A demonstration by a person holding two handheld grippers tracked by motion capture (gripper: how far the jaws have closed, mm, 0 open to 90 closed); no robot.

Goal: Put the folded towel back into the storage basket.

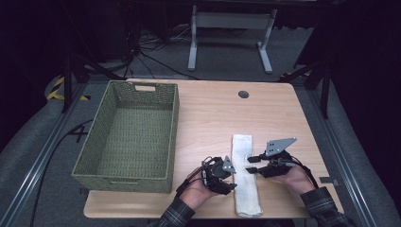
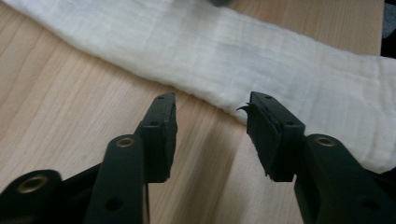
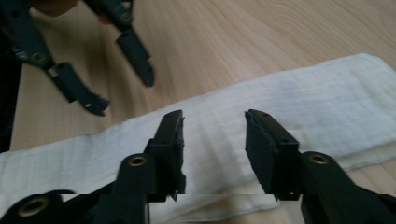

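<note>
Towel (image 1: pixel 246 175) lies folded on table (image 1: pixel 213 113), long axis front to back, between left gripper (image 1: pixel 230 182) and right gripper (image 1: pixel 253 164); both half open, holding nothing, equally near

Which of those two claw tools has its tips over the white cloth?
The right gripper: its tips reach over the cloth. The left gripper sits beside the cloth's edge, above bare table.

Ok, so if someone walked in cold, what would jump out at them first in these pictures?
Probably the long folded white cloth lying on the wooden table near its front edge, with the left gripper and right gripper open on either side of it. Next, the big green woven basket at the table's left, with nothing inside.
</note>
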